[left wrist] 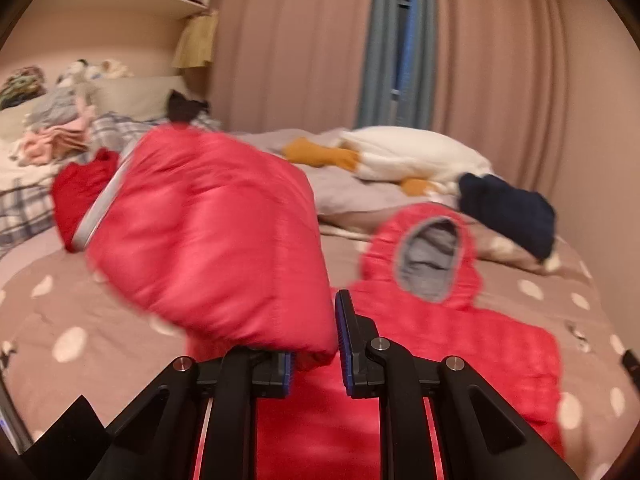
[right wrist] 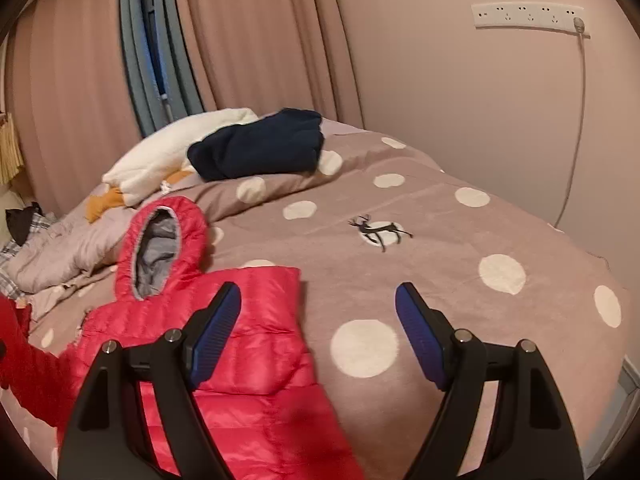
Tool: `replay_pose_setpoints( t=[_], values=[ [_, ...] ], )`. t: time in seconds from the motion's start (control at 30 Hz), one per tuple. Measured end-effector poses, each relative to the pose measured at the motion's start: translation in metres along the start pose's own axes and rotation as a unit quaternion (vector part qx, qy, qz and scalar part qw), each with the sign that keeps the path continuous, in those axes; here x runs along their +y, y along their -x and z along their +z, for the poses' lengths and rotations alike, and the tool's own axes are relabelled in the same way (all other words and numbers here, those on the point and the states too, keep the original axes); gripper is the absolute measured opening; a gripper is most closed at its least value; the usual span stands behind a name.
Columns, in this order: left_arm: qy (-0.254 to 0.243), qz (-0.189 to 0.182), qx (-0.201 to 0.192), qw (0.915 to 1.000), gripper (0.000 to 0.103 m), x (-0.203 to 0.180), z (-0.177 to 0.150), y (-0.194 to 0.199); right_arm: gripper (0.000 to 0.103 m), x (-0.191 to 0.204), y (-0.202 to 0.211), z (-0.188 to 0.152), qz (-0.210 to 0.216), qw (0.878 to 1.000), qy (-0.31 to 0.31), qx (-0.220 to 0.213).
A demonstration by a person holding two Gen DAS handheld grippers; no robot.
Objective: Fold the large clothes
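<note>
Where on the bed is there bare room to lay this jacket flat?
Open dotted bedspread lies to the right of the red hooded down jacket, below the open right gripper. Crowded: navy folded garment and white goose plush behind; clothes pile far left.

Your left claw (left wrist: pixel 316 344) has a blurred red sleeve (left wrist: pixel 208 240) across it: the sleeve covers the left finger's tip, so you can't tell whether cloth sits between the pads or how far the jaws stand apart. The jacket (left wrist: pixel 440 344) runs under the claw body and off the bottom edge, hem unseen. The pile of clothes (left wrist: pixel 56 128) at the far left is too smeared to sort. In the right view the jacket's (right wrist: pixel 256 360) left half is cut by the frame and partly hidden behind the right claw's (right wrist: pixel 318 328) left finger. The goose toy (right wrist: pixel 168 156) lies half under the navy garment (right wrist: pixel 260 144).
</note>
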State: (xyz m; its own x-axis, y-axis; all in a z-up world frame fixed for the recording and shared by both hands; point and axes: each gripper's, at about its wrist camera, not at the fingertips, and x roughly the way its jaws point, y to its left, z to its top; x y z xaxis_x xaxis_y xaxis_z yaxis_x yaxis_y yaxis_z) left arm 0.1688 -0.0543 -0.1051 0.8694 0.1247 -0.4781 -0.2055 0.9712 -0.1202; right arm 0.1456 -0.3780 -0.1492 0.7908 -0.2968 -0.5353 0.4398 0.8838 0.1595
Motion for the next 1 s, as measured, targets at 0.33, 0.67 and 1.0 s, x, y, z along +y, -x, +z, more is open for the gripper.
replay_pose_setpoints(
  t=[0.33,0.67,1.0],
  values=[
    [-0.006,-0.097,0.061,0.9935,0.083,-0.05,-0.017,0.022,0.083,-0.028,0.008,0.005,0.027,0.998,-0.051,0.005],
    [0.045,-0.016,0.008,0.9988,0.091,0.044,0.0,0.064,0.101,0.032,0.031,-0.01,0.16,0.986,0.014,0.034],
    [0.089,0.038,0.056,0.9937,0.091,0.13,0.01,0.042,0.102,0.167,-0.059,-0.021,0.175,0.967,0.064,0.172]
  ],
)
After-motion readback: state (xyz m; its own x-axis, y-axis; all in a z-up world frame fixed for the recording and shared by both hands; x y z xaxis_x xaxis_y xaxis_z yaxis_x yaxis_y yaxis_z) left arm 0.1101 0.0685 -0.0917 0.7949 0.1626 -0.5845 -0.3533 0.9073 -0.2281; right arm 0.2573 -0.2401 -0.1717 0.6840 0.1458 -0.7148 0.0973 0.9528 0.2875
